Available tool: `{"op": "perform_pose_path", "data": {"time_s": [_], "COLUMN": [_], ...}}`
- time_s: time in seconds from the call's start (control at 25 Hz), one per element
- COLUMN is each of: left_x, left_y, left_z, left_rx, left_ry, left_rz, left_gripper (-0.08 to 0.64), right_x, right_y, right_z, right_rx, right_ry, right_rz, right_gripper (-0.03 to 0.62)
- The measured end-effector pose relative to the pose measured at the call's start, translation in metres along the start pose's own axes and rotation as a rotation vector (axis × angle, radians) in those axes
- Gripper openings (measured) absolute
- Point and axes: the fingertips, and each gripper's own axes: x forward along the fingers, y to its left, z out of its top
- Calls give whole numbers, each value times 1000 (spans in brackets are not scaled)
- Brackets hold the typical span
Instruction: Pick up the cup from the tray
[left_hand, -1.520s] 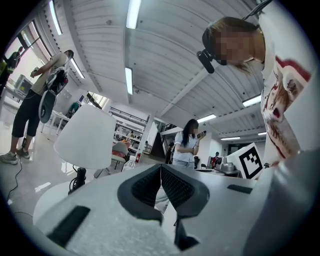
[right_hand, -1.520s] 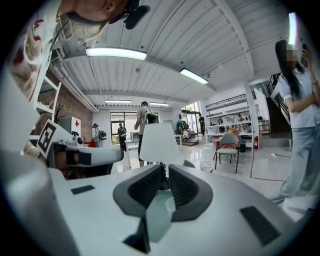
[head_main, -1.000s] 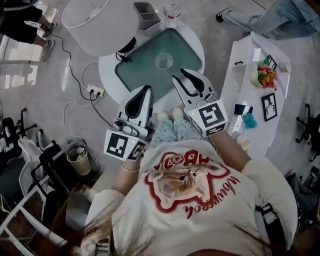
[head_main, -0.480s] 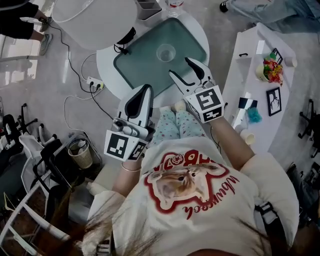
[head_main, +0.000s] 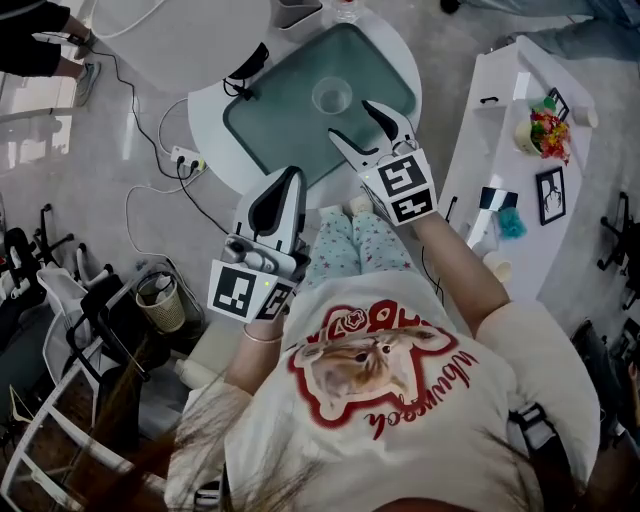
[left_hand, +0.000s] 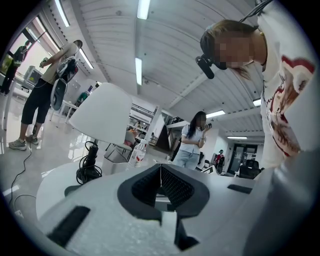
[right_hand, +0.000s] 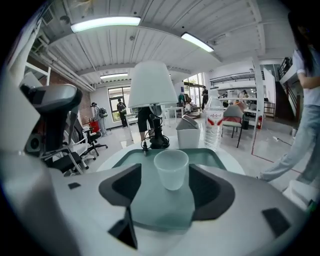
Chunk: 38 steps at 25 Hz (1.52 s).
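A clear plastic cup (head_main: 331, 96) stands upright in the middle of a teal tray (head_main: 280, 120) on a round white table. My right gripper (head_main: 363, 128) reaches over the tray's near edge, a little short of the cup. Its jaws have just been opening and stand wide, with nothing between them. In the right gripper view the cup (right_hand: 171, 169) sits centred ahead of the gripper (right_hand: 166, 196), untouched, on the tray (right_hand: 125, 160). My left gripper (head_main: 288, 182) hangs back over the person's lap by the table edge. Its pads (left_hand: 172, 186) are pressed together on nothing.
A white lamp shade (head_main: 190, 25) and its black base (head_main: 247, 72) stand at the tray's far left. A grey box (right_hand: 189, 132) and a water bottle (right_hand: 214, 127) stand behind the tray. A white shelf (head_main: 520, 150) with small items runs along the right.
My right gripper has moved forward and down over the tray's near edge toward the cup, and its jaws have spread wider. The left gripper has stayed in place.
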Motion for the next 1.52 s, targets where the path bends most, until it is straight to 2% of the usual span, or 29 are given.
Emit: {"op": "perform_pose_path", "data": {"time_s": [0.28, 0.6, 1.08, 1.52], "left_x": [-6, -11, -24, -38], "left_y": [1, 4, 6, 10], "left_z": [-7, -6, -11, -14], "left_rx": [-11, -25, -31, -45], "left_ry": [10, -4, 2, 1], "left_rz": [10, 28, 53, 79], "left_gripper": [15, 15, 15, 15], "right_x": [24, 47, 72, 88], "right_y": [-13, -13, -11, -13], "right_z": [-15, -26, -27, -32], "right_rx": [-7, -29, -14, -19], "right_ry": [55, 117, 157, 182], "right_rz": [-26, -11, 15, 4], "right_gripper": [285, 307, 311, 311]}}
